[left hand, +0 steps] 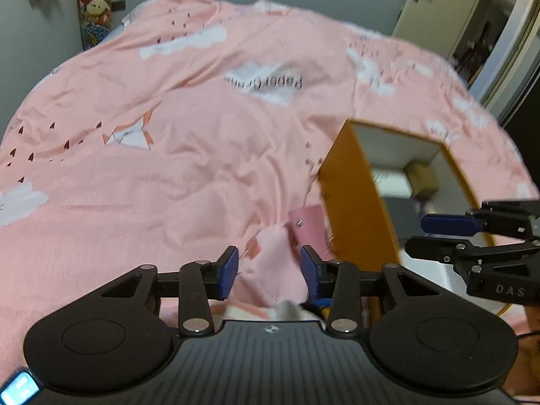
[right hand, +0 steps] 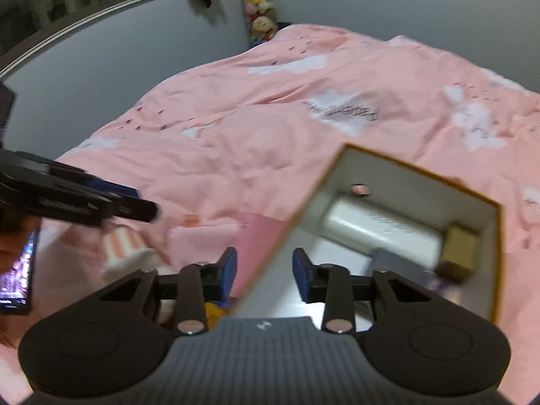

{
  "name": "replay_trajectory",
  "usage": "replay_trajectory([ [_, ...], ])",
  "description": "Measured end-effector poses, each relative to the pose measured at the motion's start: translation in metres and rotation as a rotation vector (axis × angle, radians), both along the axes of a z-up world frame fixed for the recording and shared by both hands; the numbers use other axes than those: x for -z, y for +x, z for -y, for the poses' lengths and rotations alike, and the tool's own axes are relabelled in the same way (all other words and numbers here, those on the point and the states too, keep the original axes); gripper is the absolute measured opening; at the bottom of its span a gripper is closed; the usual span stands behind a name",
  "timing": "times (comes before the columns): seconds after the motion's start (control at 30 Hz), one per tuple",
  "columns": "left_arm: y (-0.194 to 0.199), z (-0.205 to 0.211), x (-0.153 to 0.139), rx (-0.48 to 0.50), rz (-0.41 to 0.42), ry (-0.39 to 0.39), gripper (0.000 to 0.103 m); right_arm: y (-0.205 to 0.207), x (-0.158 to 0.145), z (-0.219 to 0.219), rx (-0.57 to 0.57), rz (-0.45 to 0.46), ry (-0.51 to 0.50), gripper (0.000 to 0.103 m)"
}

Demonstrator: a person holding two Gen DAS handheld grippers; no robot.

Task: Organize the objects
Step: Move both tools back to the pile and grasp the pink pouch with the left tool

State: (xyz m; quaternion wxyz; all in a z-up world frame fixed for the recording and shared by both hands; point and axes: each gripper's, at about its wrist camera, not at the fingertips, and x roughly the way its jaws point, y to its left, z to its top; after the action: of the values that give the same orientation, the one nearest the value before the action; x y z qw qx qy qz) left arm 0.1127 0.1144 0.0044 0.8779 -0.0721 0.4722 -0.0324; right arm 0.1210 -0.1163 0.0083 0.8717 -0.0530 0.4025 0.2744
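An orange box (right hand: 486,270) with a white inside lies on the pink bed cover; it also shows in the left wrist view (left hand: 354,202). Inside it are a white roll (right hand: 381,226), a brown block (right hand: 459,249) and a grey item (right hand: 395,263). My right gripper (right hand: 265,275) is open, with the box's near left wall between its fingers. My left gripper (left hand: 270,270) is open around a bunched pink cloth (left hand: 273,270), left of the box. A pink flat piece (left hand: 308,226) lies by the box's side.
The pink bed cover (left hand: 168,168) with white cloud prints fills both views. Stuffed toys (left hand: 94,3) hang at the far wall. A phone with a lit screen (right hand: 18,273) lies at the left. A striped pink and white item (right hand: 121,246) lies near the left gripper.
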Motion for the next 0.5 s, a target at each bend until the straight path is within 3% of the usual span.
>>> replay_trajectory([
  [0.23, 0.014, -0.018, 0.012, -0.015, -0.017, -0.011, 0.042, 0.024, 0.006, -0.079, -0.101, -0.070, -0.174, 0.032],
  [0.33, 0.016, -0.023, 0.016, -0.018, -0.013, 0.007, 0.042, 0.043, 0.025, -0.112, -0.115, -0.091, -0.282, 0.032],
  [0.5, 0.022, -0.035, 0.028, -0.038, -0.026, -0.001, 0.042, 0.063, 0.048, -0.140, -0.109, -0.153, -0.371, 0.032],
])
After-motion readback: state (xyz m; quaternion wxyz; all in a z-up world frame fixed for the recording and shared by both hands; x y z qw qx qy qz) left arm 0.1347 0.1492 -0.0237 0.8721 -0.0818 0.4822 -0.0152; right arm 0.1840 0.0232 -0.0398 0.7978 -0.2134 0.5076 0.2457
